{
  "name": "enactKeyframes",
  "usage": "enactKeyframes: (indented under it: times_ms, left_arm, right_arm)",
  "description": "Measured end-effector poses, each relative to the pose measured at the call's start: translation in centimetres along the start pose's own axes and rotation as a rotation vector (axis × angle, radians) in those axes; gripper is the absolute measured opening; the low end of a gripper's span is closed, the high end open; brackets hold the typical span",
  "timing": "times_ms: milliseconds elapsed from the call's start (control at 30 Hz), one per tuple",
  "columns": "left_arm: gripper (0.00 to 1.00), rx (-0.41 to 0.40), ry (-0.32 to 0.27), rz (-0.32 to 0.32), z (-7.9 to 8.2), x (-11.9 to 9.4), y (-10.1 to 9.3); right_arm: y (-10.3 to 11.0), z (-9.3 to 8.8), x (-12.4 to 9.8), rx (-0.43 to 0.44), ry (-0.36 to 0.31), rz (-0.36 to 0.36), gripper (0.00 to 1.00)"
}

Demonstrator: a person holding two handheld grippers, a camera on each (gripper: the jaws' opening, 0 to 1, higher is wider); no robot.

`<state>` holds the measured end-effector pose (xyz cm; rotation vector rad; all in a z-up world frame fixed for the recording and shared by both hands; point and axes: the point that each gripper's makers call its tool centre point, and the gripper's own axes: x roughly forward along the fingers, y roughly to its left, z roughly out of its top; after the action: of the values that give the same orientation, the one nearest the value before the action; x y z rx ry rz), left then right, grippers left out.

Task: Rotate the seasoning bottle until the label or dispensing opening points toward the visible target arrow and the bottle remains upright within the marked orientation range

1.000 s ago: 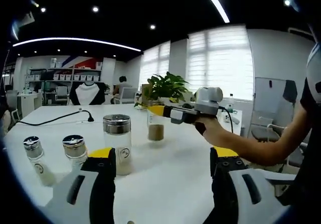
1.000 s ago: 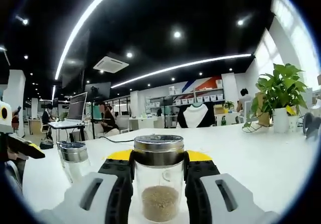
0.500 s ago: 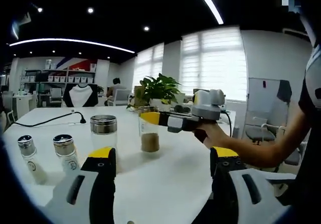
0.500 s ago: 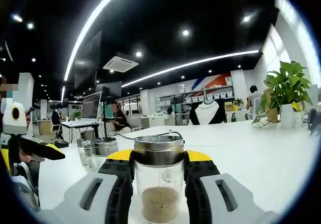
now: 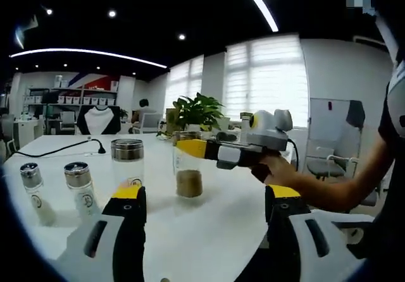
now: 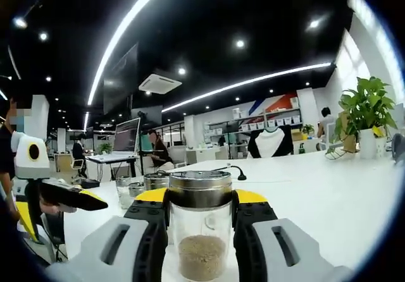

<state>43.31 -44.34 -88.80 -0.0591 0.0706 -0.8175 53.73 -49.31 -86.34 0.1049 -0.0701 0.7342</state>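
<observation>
The seasoning bottle is clear glass with a metal lid and brown grains at its bottom. It stands upright on the white table. My right gripper is shut on it just below the lid. In the left gripper view the same bottle sits mid-table, with the right gripper reaching in from the right, held by a person's hand. My left gripper is open with nothing between its jaws, a short way in front of the bottle. It also appears at the left of the right gripper view as the left gripper.
A taller jar with a metal lid and two small shakers stand left of the bottle. A black cable runs across the far table. A potted plant stands behind. Desks and people fill the office background.
The right gripper has swung round with the bottle still held, so its view has panned and the left gripper shows further in. The left view has shifted slightly.
</observation>
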Motion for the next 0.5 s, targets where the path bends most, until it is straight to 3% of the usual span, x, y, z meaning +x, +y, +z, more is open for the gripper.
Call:
enactKeyframes:
  times_ms: [500]
  left_arm:
    - [0.79, 0.042, 0.026, 0.012, -0.9, -0.4, 0.9]
  right_arm:
    - [3.0, 0.4, -0.5, 0.022, -0.024, 0.065, 0.36]
